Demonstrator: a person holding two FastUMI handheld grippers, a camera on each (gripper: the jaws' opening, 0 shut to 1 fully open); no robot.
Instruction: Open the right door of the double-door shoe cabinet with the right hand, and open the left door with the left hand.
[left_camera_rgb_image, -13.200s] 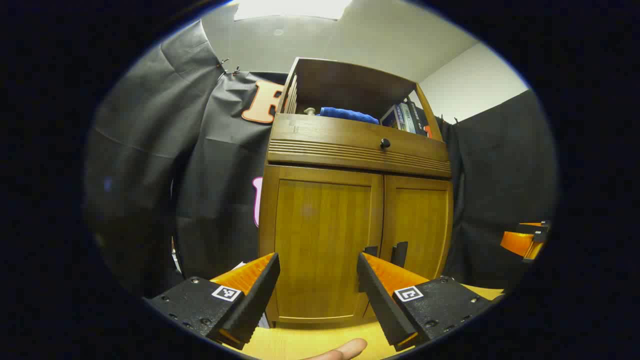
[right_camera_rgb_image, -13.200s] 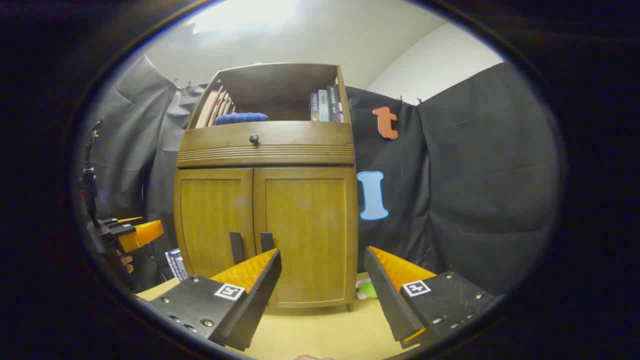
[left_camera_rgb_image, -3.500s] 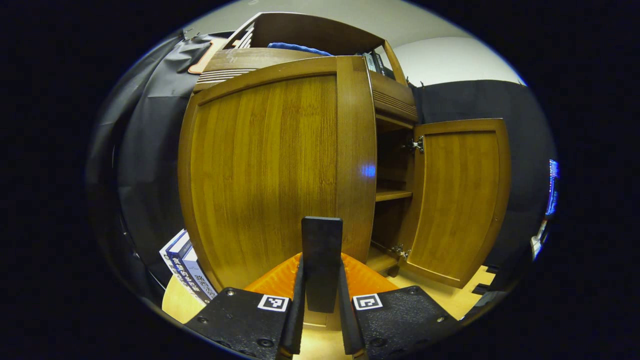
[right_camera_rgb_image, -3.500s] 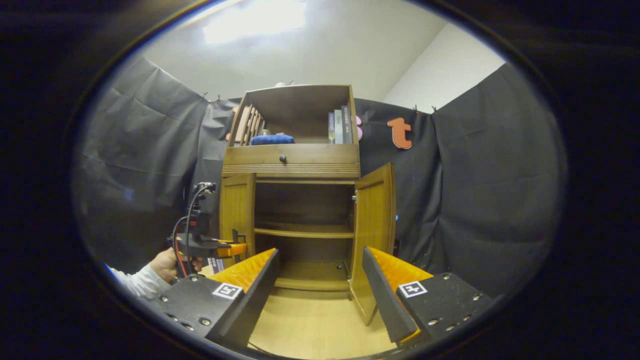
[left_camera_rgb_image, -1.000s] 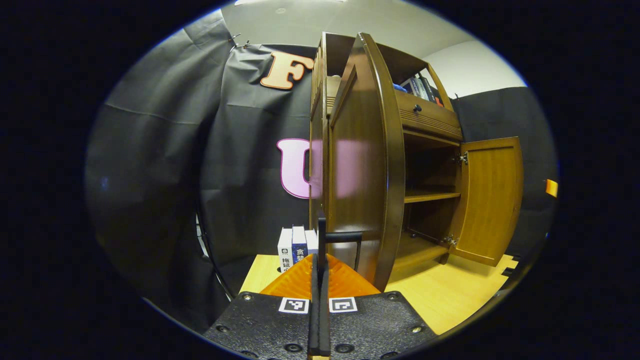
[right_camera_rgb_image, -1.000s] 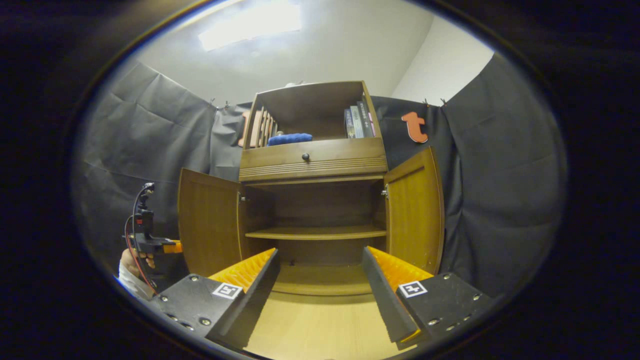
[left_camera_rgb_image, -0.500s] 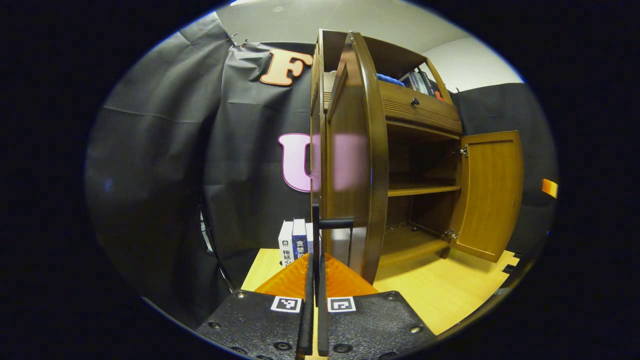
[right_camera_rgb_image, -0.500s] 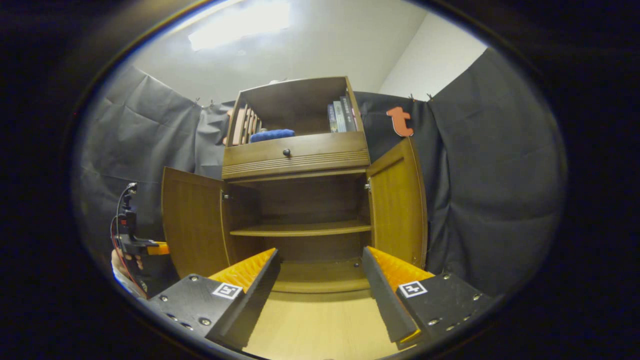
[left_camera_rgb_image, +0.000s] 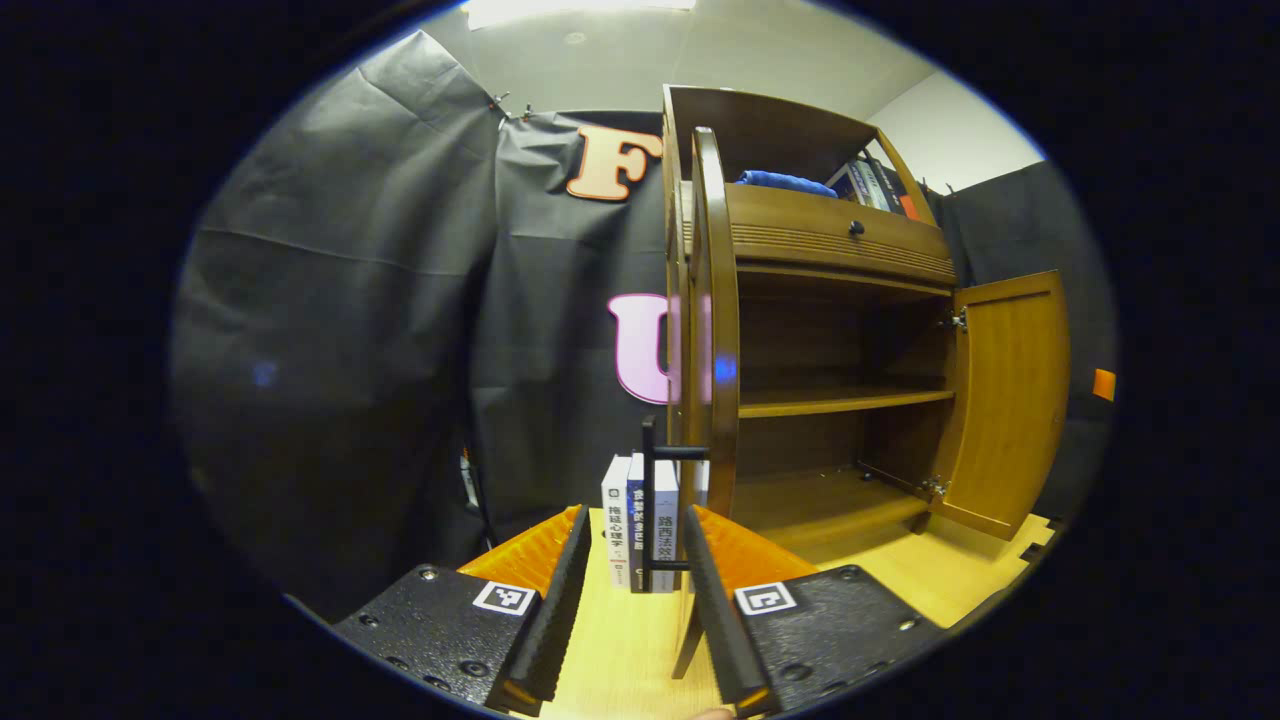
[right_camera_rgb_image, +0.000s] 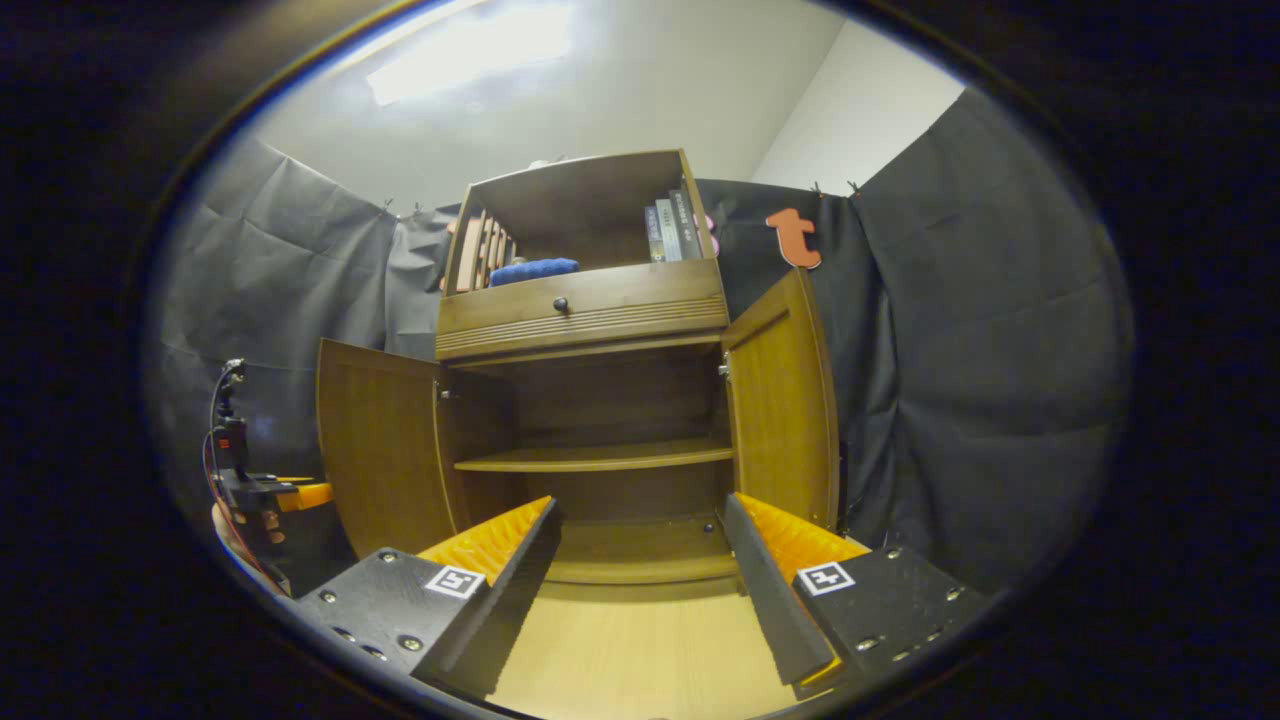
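Your left gripper has its fingers parted, with a gap between them and nothing pressed in it. The black bar handle of the left door stands just ahead of that gap, upright, its long axis vertical, apart from both pads. From this gripper you see the left door almost edge-on: it is swung wide and its free edge points toward you, with the door running tall from the floor up to the drawer front. A few books stand on the wooden floor just behind the handle, beside the cabinet's left side.

Your right gripper is spread wide and holds nothing. It faces the shoe cabinet squarely, well back from it, with the open lower compartment straight ahead between its fingers. The right door is swung out to the right of that opening and the left door to the left of it; both stand upright on their hinges. An inner shelf runs level across the opening. Far left in the right gripper view, your left gripper shows just beside the outer edge of the left door, with your hand behind it.
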